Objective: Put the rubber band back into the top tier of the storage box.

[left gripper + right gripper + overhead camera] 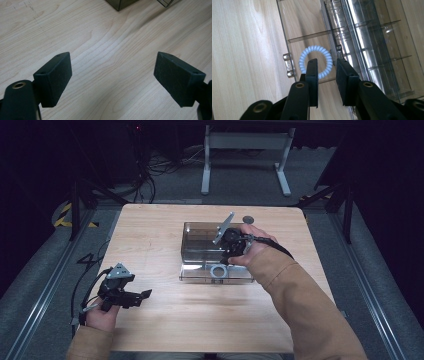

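A pale blue spiral ring [312, 48] lies flat in a compartment of the clear open lid [284, 30] of a smoky plastic box [197, 237]. From the high view the ring [218, 270] sits in the lid [192, 274] in front of the box. My right gripper [327, 67] hangs just above the ring with its jaws a little apart; the pads do not press on it, and one jaw hides part of the ring. The same gripper [226, 259] reaches over the box's near side. My left gripper [112, 72] is open over bare wood at the table's front left [139, 297].
The box has several divided compartments [374, 45] and stands mid-table on the wooden top [150, 240]. A small grey disc [248, 219] lies behind the box near the far edge. A corner of the box [120, 3] lies ahead in the left gripper view.
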Demonstrator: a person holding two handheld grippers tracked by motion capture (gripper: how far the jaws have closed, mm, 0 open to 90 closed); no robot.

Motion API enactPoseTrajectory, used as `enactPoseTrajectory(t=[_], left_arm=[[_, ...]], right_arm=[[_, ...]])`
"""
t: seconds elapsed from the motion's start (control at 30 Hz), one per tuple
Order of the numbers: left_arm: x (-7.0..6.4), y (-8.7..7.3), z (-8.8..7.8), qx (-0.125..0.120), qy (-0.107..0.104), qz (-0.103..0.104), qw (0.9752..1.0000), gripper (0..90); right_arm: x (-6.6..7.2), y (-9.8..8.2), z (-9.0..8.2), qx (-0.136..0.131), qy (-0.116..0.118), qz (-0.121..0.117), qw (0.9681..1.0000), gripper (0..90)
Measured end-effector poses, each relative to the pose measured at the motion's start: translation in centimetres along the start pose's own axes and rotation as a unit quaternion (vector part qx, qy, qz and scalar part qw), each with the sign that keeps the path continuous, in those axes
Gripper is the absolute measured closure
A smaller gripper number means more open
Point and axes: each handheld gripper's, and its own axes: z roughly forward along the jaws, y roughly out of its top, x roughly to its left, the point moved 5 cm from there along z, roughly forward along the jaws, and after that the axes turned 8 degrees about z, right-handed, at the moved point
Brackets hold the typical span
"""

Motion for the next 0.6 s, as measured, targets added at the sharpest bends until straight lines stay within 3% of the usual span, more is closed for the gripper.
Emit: enactPoseTrajectory(t=[0.47,0.6], left_arm=[[0.0,-0.2,0.0,0.002,0.001,-0.002,1.0,15.7],[0.0,-0.4,-0.3,0.0,0.005,-0.006,1.0,15.7]], right_arm=[[-0.2,-2.5,-2.4,-0.028,-0.009,0.017,0.9994,71.4],[-0.5,-4.0,-3.5,-0.041,-0.012,0.029,0.9987,71.4]])
